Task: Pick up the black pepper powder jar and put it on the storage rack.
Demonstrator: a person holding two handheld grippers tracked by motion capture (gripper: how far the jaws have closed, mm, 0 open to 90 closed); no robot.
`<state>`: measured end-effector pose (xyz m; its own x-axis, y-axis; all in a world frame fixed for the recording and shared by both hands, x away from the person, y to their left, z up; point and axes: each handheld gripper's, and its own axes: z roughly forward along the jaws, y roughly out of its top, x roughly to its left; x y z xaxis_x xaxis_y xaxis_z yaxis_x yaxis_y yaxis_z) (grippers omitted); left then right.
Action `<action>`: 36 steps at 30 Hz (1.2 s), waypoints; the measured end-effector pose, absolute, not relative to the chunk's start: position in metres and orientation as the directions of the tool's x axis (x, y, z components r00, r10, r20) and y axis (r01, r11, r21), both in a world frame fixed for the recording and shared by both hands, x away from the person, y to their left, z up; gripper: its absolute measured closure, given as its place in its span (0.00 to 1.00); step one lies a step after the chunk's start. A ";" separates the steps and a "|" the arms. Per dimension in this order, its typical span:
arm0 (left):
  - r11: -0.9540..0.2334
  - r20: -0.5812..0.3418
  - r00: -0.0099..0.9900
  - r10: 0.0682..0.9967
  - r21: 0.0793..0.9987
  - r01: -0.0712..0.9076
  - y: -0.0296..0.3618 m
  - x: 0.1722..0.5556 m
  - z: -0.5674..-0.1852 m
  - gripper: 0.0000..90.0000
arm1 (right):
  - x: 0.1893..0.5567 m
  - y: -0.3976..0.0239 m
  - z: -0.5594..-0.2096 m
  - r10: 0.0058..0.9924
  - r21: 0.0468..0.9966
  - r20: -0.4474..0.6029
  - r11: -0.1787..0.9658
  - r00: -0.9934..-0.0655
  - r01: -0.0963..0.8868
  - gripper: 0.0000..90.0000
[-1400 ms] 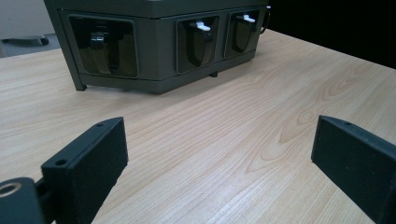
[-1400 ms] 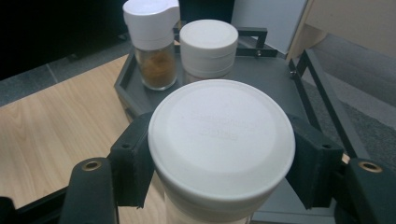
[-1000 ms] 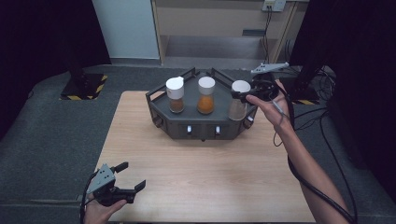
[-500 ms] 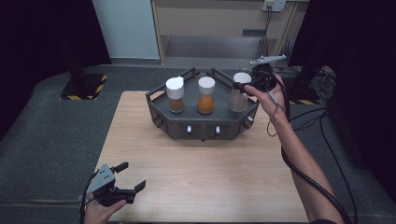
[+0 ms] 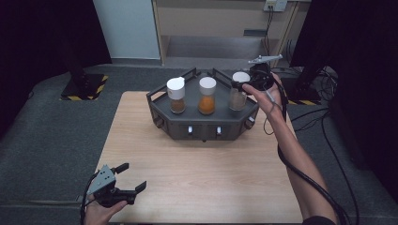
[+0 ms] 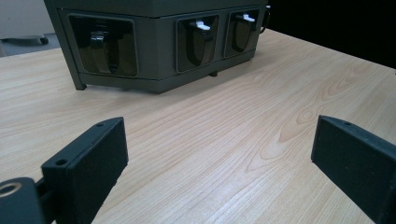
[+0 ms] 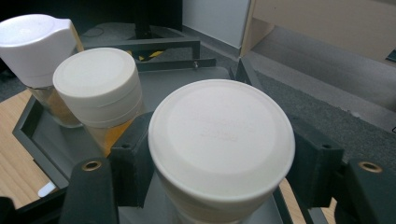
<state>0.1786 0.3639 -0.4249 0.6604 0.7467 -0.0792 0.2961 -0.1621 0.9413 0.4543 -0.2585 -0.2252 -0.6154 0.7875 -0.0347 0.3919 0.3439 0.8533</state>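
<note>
Right gripper view: the right gripper (image 7: 219,186) is seen with fingers closed around the white-lidded glass spice jar (image 7: 222,149) standing in the dark hexagonal tray (image 5: 162,110), apparently for lifting, while the left gripper (image 5: 123,180) is held open over the wooden bench (image 5: 211,178).

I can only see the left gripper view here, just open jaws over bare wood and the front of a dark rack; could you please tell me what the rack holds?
Observer: Three white-capped jars stand in a row on the rack.
Operator: Thank you. Where is the right gripper?
Observer: The right gripper is at the jar nearest the person's right, one jaw on each side of its cap.
Operator: Has it lifted that jar?
Observer: I cannot tell; in the high view the jar appears level with the other two, in the rack.
</note>
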 end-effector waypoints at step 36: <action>-0.164 -0.078 0.659 0.748 0.940 0.298 0.364 0.178 -0.425 0.04 | 0.466 -0.258 -0.247 0.801 0.845 0.004 0.318 -0.599 0.431 0.38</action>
<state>0.1781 0.3636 -0.4248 0.6593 0.7478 -0.0785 0.2977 -0.1638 0.9405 0.4660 -0.2578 -0.2473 -0.5988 0.8009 0.0044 0.4311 0.3177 0.8445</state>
